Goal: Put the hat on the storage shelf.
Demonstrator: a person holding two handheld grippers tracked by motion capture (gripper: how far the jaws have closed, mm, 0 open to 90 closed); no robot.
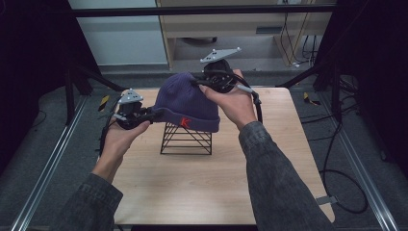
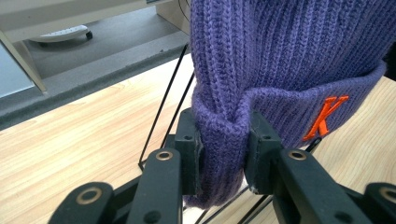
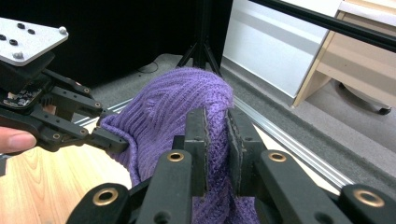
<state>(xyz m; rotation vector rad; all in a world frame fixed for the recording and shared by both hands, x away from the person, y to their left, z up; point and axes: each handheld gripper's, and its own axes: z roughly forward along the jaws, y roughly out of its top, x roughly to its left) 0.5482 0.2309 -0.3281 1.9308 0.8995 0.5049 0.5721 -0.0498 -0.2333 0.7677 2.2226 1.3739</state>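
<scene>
The purple hat [image 1: 185, 103] sits over the black wire stand [image 1: 186, 138], stretched between both claws. The left claw [image 2: 223, 140] pinches the hat's folded brim tight. The right claw [image 3: 215, 135] pinches the knit at the hat's far side. Under them is the table [image 1: 192, 187]. If one claw pulls harder, the hat could slip free or tip the light stand over.

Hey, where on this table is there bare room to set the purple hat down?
Free: the wide wooden stretch of the table between the wire stand and the near edge, flanked by the forearms. Crowded: the middle back, where the purple hat, left gripper and right gripper bunch over the stand.
</scene>
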